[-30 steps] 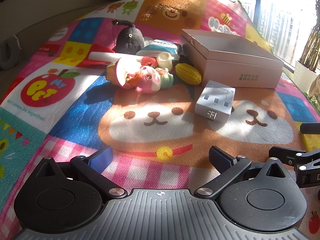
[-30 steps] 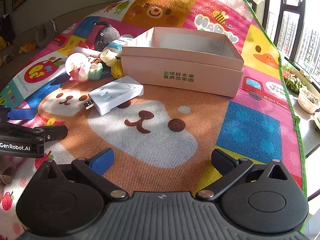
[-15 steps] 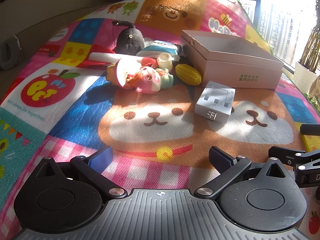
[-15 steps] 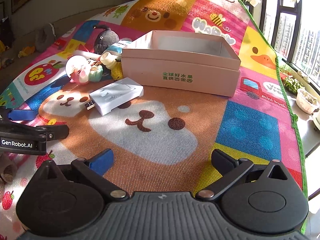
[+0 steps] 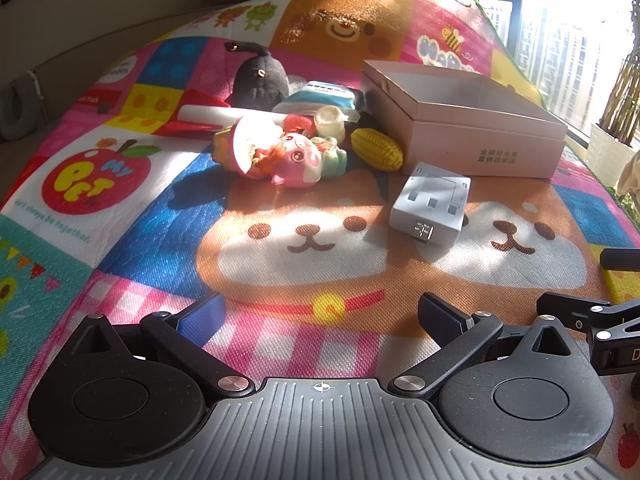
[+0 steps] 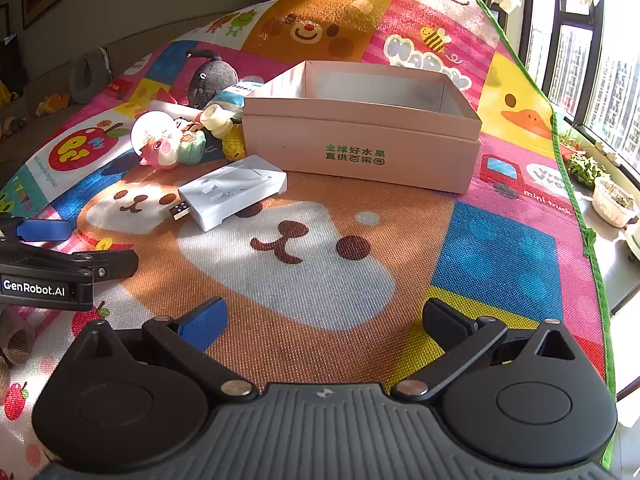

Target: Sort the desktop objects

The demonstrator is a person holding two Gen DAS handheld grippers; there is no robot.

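Observation:
An open pink cardboard box stands on the colourful play mat, empty as far as I can see. In front of it lies a white adapter block with a USB plug. To its left is a pile of toys: a pink figure, a yellow corn toy, a black plush, a blue-white packet. My left gripper is open, low over the mat. My right gripper is open too, nothing between its fingers.
The mat's green edge runs along the right, with plant pots and a window beyond. The left gripper's body shows at the right wrist view's left edge. A grey neck pillow lies far left.
The right wrist view has shifted slightly, so the box and adapter sit a little lower and nearer. The left gripper has not visibly moved.

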